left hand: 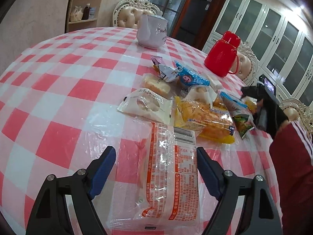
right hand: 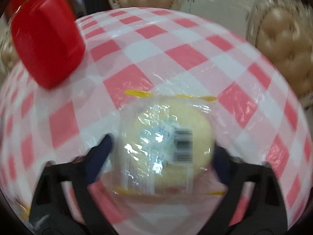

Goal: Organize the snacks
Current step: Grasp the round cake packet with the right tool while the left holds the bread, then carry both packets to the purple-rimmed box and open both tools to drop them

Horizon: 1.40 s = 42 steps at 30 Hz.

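In the left wrist view my left gripper stands open over a long clear packet with orange print, which lies flat on the checked tablecloth between the fingers without touching them. Behind it is a pile of snack packets: bread rolls, a blue packet, a green one. The right gripper shows dark at the pile's right edge. In the blurred right wrist view my right gripper has a clear packet holding a pale yellow bun between its fingers, which lie against both its sides.
A red flask stands behind the pile and appears again as the red flask up left. A white teapot sits at the far edge. Padded chairs ring the table. A red sleeve is at the right.
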Each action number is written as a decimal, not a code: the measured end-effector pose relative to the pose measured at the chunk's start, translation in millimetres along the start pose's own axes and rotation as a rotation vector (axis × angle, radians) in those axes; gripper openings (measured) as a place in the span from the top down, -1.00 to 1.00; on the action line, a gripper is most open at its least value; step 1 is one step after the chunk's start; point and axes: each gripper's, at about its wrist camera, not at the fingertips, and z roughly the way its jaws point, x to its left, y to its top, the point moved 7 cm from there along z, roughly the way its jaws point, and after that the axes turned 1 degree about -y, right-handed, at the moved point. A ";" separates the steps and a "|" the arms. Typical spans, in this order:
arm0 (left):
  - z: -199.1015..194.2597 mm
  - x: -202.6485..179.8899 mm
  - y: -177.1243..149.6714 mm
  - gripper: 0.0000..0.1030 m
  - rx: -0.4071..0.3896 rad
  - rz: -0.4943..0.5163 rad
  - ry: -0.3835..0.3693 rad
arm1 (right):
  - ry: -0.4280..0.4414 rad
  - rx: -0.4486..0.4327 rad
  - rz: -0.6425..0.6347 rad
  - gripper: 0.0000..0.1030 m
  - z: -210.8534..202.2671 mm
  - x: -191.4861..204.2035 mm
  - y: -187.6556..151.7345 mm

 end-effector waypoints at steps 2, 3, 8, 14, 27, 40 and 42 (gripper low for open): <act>1.0 0.9 -0.4 -0.62 0.009 -0.004 0.000 | 0.096 -0.007 -0.014 -0.33 -10.6 -10.2 -12.5; 1.5 1.4 -0.7 -0.62 0.014 -0.005 0.002 | 0.138 -0.012 -0.018 -0.32 -18.9 -18.3 -21.9; 0.5 2.3 -1.5 -0.62 0.017 0.006 0.026 | 0.257 -0.107 -0.144 -0.31 -92.7 -59.3 -97.2; -2.9 3.7 -1.4 -0.62 0.014 0.021 0.052 | 0.440 -0.124 -0.152 -0.31 -178.6 -83.1 -218.3; 12.6 8.1 -9.1 -0.67 0.085 0.070 0.152 | 0.616 -0.141 -0.322 -0.31 -241.4 4.6 -332.3; 7.3 -5.7 -12.9 0.03 0.068 0.151 0.124 | 0.602 -0.149 -0.374 -0.31 -242.7 12.0 -343.5; 7.0 -5.2 -12.6 0.03 0.066 0.147 0.122 | 0.607 -0.143 -0.378 -0.31 -242.4 12.8 -344.2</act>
